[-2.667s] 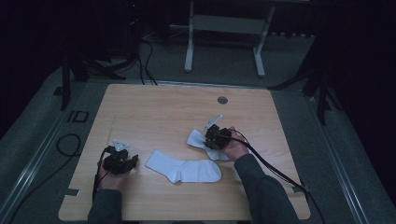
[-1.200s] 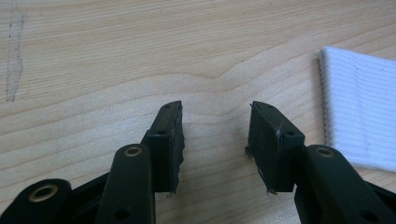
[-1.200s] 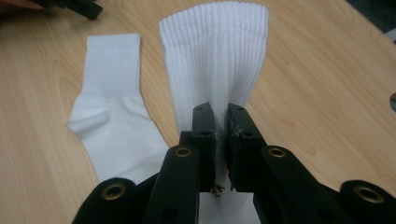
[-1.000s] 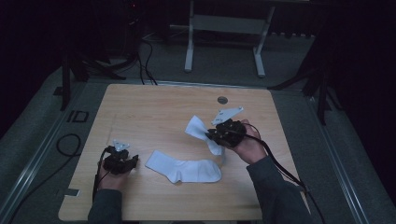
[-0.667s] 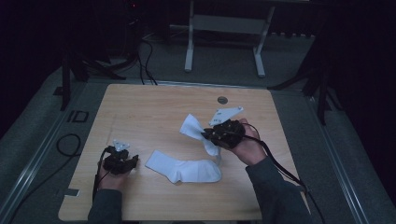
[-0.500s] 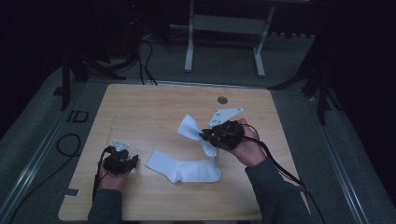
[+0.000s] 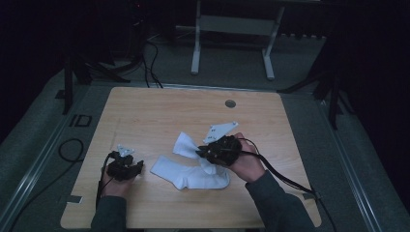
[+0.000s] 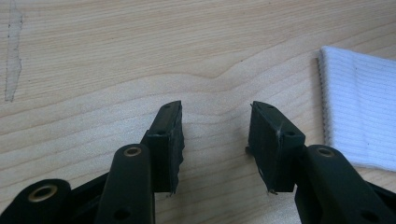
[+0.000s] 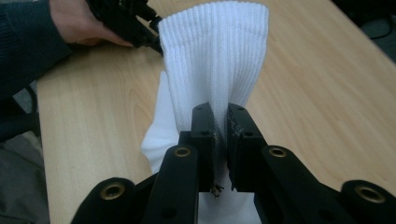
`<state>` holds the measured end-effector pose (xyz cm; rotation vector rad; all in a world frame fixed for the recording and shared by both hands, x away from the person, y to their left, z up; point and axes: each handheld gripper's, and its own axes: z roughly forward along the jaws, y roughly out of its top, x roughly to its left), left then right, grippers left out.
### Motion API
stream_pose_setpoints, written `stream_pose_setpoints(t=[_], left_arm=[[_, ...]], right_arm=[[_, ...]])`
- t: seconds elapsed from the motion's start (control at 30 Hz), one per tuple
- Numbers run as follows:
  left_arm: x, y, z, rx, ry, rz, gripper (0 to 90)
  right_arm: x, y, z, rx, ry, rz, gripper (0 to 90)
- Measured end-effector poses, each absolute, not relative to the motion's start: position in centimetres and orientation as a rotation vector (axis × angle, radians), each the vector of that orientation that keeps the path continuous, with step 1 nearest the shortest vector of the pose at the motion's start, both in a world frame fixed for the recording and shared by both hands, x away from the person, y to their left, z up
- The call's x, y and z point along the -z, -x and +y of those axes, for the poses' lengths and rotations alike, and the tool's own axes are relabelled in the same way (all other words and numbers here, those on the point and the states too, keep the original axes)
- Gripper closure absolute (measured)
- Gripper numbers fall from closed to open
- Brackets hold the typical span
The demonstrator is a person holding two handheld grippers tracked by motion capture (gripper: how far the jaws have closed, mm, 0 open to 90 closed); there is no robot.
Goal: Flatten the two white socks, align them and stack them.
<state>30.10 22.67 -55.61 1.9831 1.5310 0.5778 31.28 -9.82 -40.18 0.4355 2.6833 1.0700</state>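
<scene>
On the near part of the wooden table point(image 7: 159, 111), a white sock point(image 7: 191, 174) lies flat; everything else is placed from it. Just left of its ribbed cuff, the left tool point(image 7: 126, 166) rests low on the wood in the person's left hand point(image 7: 112, 184), its jaws spread apart with nothing between them; in the left gripper view point(image 8: 215, 140) the cuff edge point(image 8: 359, 116) lies just beside the right-hand jaw, not touching it. Over the flat sock's right end, the right tool point(image 7: 209, 153), held by the right hand point(image 7: 247, 164), is clamped on a 2nd white sock point(image 7: 186, 144), which stands lifted above the flat one; in the right gripper view point(image 9: 220, 140) its ribbed fabric point(image 9: 215, 51) rises from between the closed jaws. Beyond both socks, a small round grommet point(image 7: 230, 103) sits near the far edge
</scene>
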Motion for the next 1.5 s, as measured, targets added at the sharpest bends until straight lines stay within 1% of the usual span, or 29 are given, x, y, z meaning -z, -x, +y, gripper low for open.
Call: stream_pose_setpoints(t=[0.13,0.37,0.67,1.0,1.3,1.33,1.5], left_arm=[[55.6,-30.1,22.7,-0.579,-1.984,1.530,54.8],[55.6,-30.1,22.7,-0.577,-1.986,1.529,54.8],[55.6,-30.1,22.6,-0.578,-1.986,1.527,54.8],[55.6,-30.1,22.6,-0.576,-1.984,1.530,54.8],[55.6,-30.1,22.6,-0.576,-1.988,1.527,54.8],[55.6,-30.1,22.6,-0.576,-1.989,1.527,54.8],[55.6,-30.1,22.6,-0.573,-1.990,1.528,54.8]], right_arm=[[40.6,-31.2,-9.4,-1.065,-0.424,2.688,82.1],[38.4,-30.9,-10.0,-1.117,-0.420,2.627,82.1],[39.3,-30.4,-9.5,-1.065,-0.402,2.653,82.0],[38.6,-29.9,-10.3,-1.070,-0.405,2.637,81.9],[40.9,-30.4,-8.6,-1.020,-0.407,2.687,82.0],[41.9,-30.4,-7.9,-1.000,-0.407,2.709,82.0],[43.9,-30.6,-6.5,-0.988,-0.415,2.753,82.0]])
